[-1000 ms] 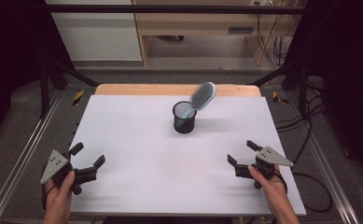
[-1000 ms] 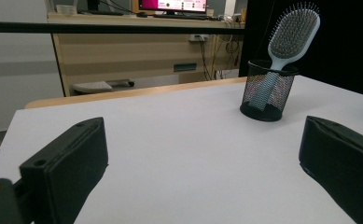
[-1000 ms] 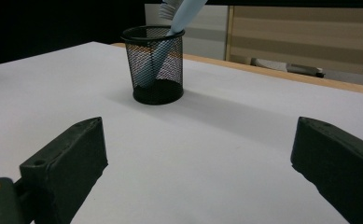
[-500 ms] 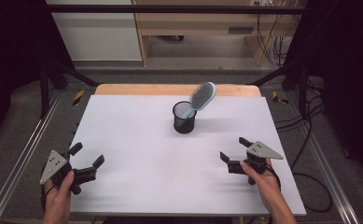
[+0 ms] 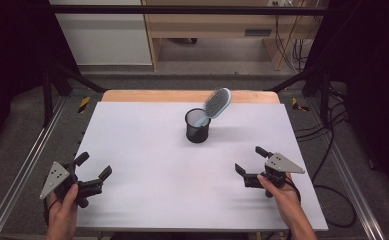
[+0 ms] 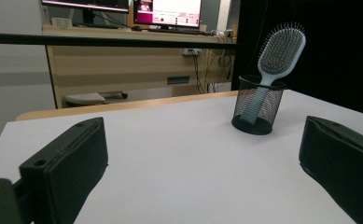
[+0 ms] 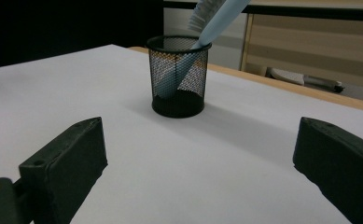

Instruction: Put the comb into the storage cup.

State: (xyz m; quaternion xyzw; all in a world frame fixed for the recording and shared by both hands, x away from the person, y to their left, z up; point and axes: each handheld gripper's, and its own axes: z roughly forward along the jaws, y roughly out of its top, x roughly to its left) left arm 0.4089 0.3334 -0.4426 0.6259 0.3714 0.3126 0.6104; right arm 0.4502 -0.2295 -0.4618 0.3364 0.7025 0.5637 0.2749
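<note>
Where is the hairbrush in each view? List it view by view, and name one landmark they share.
High view: hairbrush at centre top, handle in the cup, head leaning right.
Left gripper view: hairbrush upper right, beyond the open jaws.
Right gripper view: hairbrush at top centre, head cut off by the frame edge.
Shared landmark: the black mesh cup holding it.

Place: a lab or test room set up for recording.
Table: a white table (image 5: 147, 150) inside a metal frame (image 5: 27, 165).
Background: wooden bench (image 6: 137, 70), monitors (image 6: 167, 11) on it, loose cables (image 5: 287, 45) hanging behind.
Surroundings: black curtains (image 5: 367, 65) at the sides.
</note>
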